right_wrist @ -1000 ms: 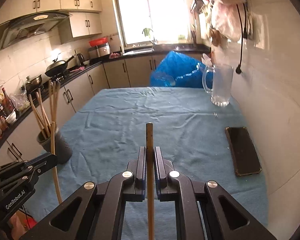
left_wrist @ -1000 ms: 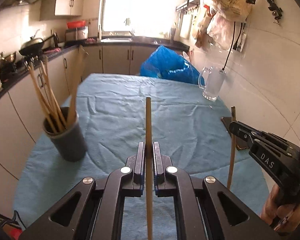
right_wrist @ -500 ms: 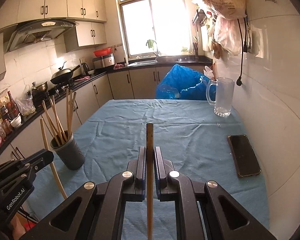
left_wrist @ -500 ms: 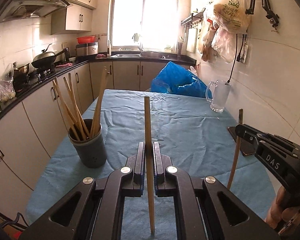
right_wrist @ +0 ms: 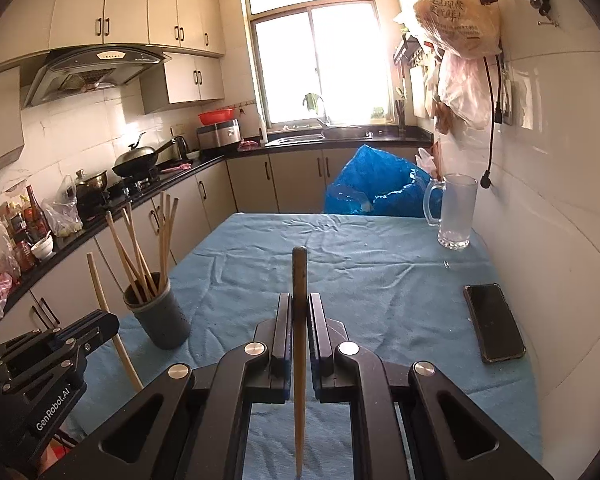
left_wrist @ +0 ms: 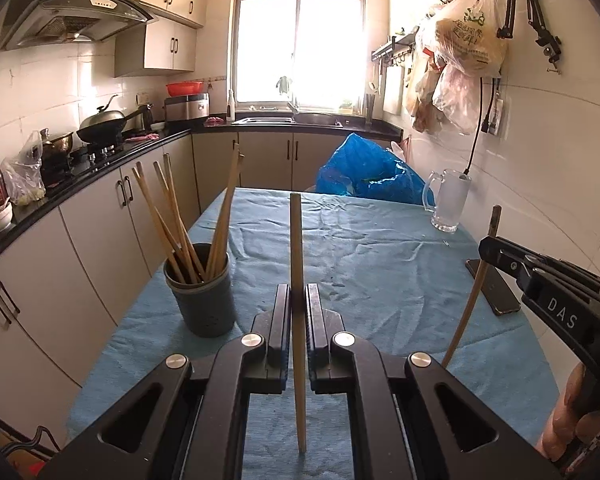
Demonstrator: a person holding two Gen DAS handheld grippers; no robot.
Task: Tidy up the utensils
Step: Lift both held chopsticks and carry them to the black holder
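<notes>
Blue-clothed table [left_wrist: 380,264], more of it in view than a second ago. Both grippers, left gripper [left_wrist: 298,300] and right gripper [right_wrist: 299,308], still clamping a chopstick [left_wrist: 297,264] each. Phone [right_wrist: 494,322] fully visible only from right.

Right gripper [right_wrist: 298,322]: clamped on upright chopstick [right_wrist: 299,280]. Left gripper [right_wrist: 80,332], near left: gripping second chopstick [right_wrist: 100,292]. Grey holder [right_wrist: 158,316], left, with chopsticks. Phone [right_wrist: 494,322], right. Glass mug [right_wrist: 456,210], far right. Blue tablecloth [right_wrist: 360,264].
</notes>
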